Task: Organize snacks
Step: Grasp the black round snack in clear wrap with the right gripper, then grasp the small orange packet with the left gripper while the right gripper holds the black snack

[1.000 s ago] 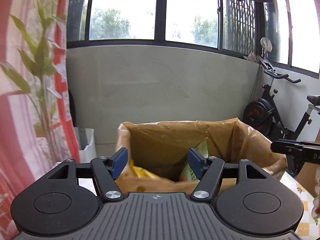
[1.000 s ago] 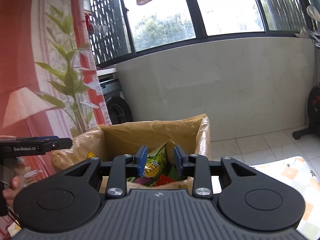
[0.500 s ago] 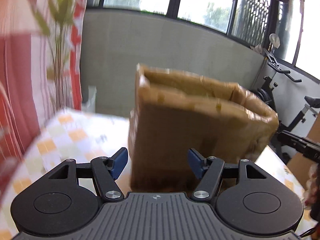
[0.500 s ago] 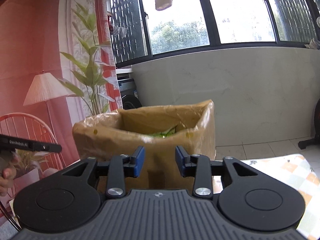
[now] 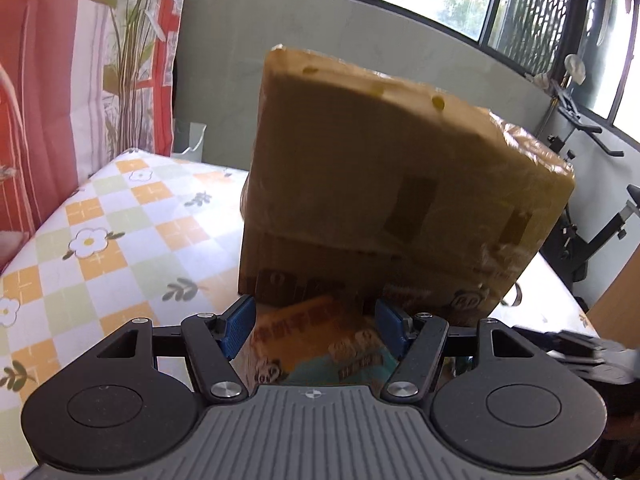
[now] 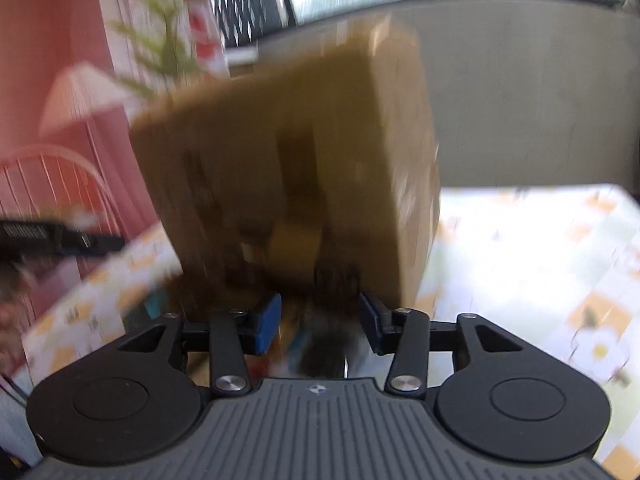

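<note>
A tall brown cardboard box [image 5: 384,200] stands on the flowered checked tablecloth [image 5: 120,224]; its inside is hidden from this low angle. My left gripper [image 5: 314,326] is open and empty, low before the box's near side, with an orange and teal snack packet [image 5: 316,344] lying between the fingers below. My right gripper [image 6: 320,322] is open and empty, close to the same box [image 6: 288,168], seen blurred. Something dark and blurred lies between its fingers. The other gripper [image 6: 60,236] shows at the left of the right wrist view.
A red curtain with a plant print [image 5: 80,60] hangs at the left. An exercise bike [image 5: 592,208] stands beyond the table's right edge. A grey low wall under windows [image 5: 224,60] is behind. A pink wall with a chair back [image 6: 52,184] is left of the right gripper.
Both grippers have dropped from above the box's open top to table level in front of it. The snacks inside are no longer seen. The right gripper's fingers have spread wider.
</note>
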### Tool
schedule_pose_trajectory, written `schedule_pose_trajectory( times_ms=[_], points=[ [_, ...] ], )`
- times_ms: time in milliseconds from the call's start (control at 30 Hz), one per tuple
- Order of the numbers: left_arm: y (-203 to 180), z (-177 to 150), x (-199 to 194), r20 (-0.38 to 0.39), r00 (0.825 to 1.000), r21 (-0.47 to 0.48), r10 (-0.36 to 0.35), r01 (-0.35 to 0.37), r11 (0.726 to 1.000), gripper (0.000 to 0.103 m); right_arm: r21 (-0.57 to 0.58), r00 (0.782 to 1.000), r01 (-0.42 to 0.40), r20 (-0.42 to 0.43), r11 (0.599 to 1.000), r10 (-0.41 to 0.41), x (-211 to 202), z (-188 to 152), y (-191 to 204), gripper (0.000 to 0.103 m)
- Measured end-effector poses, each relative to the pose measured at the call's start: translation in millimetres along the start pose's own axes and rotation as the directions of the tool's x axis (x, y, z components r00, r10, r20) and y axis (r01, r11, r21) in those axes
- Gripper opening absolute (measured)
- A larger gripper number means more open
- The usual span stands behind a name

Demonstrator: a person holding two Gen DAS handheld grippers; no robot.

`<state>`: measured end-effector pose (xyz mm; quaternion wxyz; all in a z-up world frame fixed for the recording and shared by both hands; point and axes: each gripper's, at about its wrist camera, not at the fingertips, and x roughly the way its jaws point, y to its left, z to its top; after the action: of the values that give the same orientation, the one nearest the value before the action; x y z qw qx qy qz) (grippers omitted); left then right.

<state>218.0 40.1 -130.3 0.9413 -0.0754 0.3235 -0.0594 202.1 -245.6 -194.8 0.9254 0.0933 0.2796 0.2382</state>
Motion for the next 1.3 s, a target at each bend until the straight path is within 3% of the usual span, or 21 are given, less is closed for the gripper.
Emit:
schedule_pose_trajectory(
  times_ms=[67,300,400,533,700,1167,1300],
  points=[
    [1.9,-2.8,-0.6,-0.005,1.000,-0.006,0.017,-0.017,1.000,0.068,0.016,0.998,-0.014,-0.061,1.000,0.015,16.9,-2.0,-0.8,0.069],
    [2.2,-18.3,-0.6,-0.049,0.998,-0.016,0.050,-0.051,0.999,0.068,-0.051,0.988,0.111,-0.104,0.992,-0.116,50.3,0.9,7.9,0.072],
    [-1.4,-22.6,-0.5,-0.061,0.997,0.012,0.050,-0.050,0.999,0.067,-0.016,0.988,0.107,-0.111,0.994,-0.108,55.2,-4.0,3.4,0.070],
    [-2.8,-26.5,-2.2,-0.072,0.997,0.015,0.019,-0.018,1.000,0.051,-0.049,0.991,0.099,-0.085,0.994,-0.103,42.3,-12.6,3.8,0.051],
    [-5.5,-37.8,1.8,-0.112,0.994,-0.015,-0.007,0.005,1.000,0.038,-0.026,0.996,0.047,-0.068,0.999,-0.048,26.7,-27.7,-1.1,0.048],
    [-36.6,-64.7,29.4,-0.203,0.979,0.122,0.025,0.000,0.993,0.036,-0.081,1.000,-0.017,-0.019,0.997,0.016,17.1,-31.7,7.7,0.048],
    [-46.6,-65.9,34.7,-0.214,0.977,0.173,-0.009,0.047,0.984,0.038,-0.056,0.999,-0.043,-0.006,0.998,0.043,14.1,-31.4,2.7,0.048]
  ],
)
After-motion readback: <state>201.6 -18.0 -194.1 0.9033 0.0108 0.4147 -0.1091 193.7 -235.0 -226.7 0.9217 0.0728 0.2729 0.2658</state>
